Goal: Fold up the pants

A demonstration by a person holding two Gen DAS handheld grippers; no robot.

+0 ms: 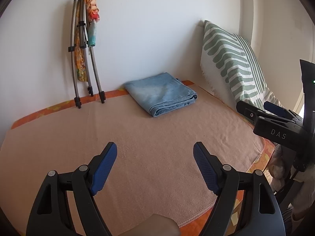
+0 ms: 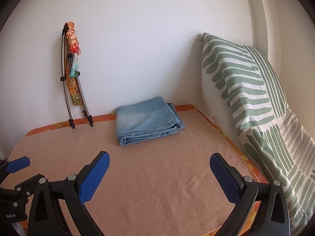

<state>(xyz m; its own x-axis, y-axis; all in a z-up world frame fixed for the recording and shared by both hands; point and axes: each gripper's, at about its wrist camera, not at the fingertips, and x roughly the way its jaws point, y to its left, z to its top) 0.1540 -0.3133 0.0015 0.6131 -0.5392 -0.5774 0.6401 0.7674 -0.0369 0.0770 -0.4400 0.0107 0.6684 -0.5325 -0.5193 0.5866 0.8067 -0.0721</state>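
Observation:
Light blue denim pants [image 1: 161, 94] lie folded into a compact rectangle at the far side of a peach blanket [image 1: 137, 147], near the wall; they also show in the right wrist view [image 2: 147, 122]. My left gripper [image 1: 155, 149] is open and empty, held above the blanket well short of the pants. My right gripper [image 2: 159, 159] is open and empty too, also short of the pants. The right gripper appears at the right edge of the left wrist view [image 1: 261, 108], and a left fingertip [image 2: 18, 164] shows at the left edge of the right wrist view.
A green-and-white patterned pillow [image 2: 246, 98] leans against the wall on the right. A folded metal frame with colourful cloth [image 1: 84, 49] leans on the back wall at the left. An orange patterned sheet [image 1: 59, 106] edges the blanket.

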